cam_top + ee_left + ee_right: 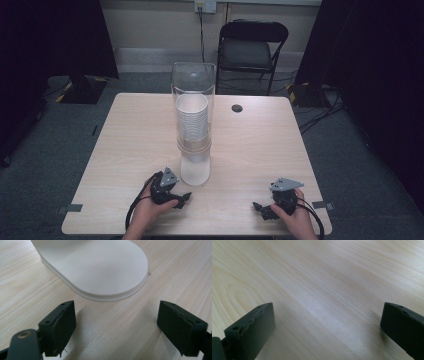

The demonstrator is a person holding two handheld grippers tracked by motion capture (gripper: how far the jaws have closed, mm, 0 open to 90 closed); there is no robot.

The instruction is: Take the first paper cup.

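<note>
Near the front edge of the tabletop (pixel 250 150), my left gripper (pixel 184 198) and right gripper (pixel 258 206) are both wide open and empty; the cup dispenser (pixel 194 120) carries no readable writing.

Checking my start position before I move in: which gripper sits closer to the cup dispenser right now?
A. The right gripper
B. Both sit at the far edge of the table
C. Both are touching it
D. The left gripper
D. In the high view the left gripper sits just beside the base of the cup dispenser, its jaws open, while the right gripper rests well off to the side over bare table.
</note>
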